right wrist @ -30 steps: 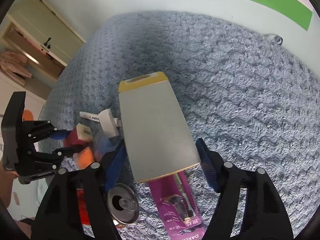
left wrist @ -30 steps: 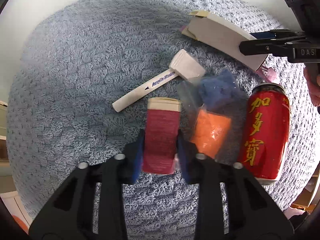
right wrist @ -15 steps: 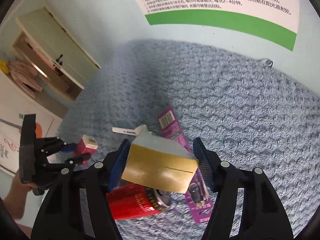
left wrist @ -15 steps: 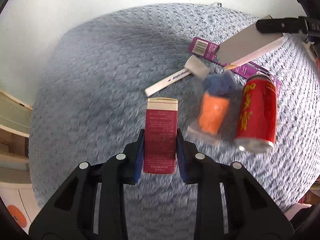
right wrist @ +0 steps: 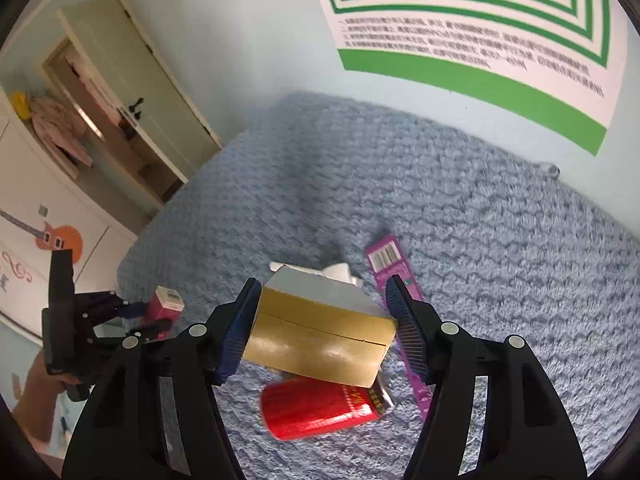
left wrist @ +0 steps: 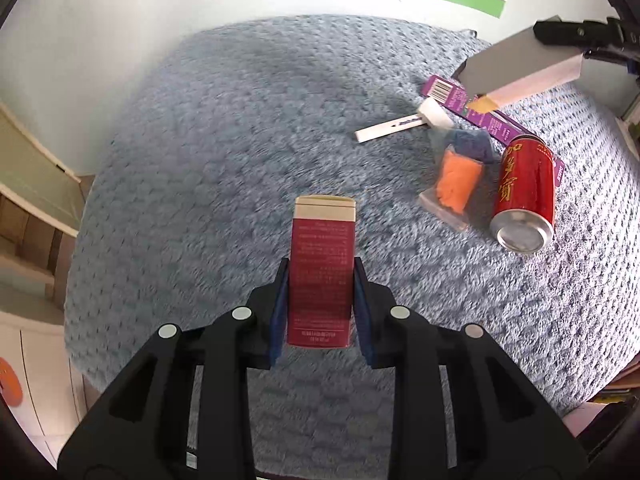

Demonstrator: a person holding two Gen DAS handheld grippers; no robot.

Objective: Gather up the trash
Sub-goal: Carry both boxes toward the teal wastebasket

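Red carton pinched by left fingers — gold box in right.

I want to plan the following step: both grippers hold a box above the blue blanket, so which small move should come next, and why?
Probably carry both boxes away to wherever trash goes; no bin shows in either view. The left gripper is shut on the red box, and the right gripper is shut on the gold-ended box, both clear of the blanket. The red can, orange bag, marker and purple package remain for later.

wall: pale blue, green-and-white poster far | left: cream cabinet door ajar (guitar sticker nearby) | surface: grey-blue fleece blanket
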